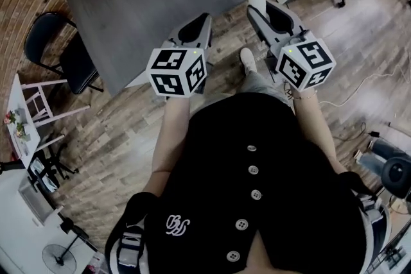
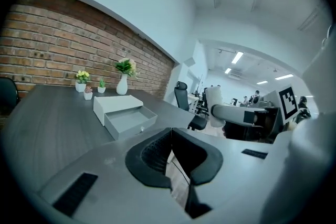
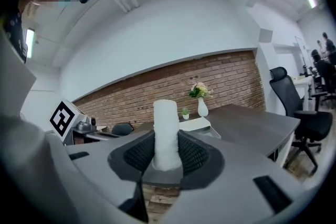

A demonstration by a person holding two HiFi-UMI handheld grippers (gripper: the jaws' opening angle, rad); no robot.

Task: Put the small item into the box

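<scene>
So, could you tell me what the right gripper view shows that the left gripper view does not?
Only the right gripper view: the right gripper shut on the white cylinder, seen between its own jaws. Only the left gripper view: the left gripper shut, nothing between its jaws. Both: the cylinder, grey table, box, vase and brick wall.

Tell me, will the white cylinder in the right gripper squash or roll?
The cylinder looks like rough foam, so it is probably light and slightly squashy; the right gripper holds it upright without visible crushing. Its grainy surface likely grips well. Being round, it may roll if laid on its side in the box.
</scene>
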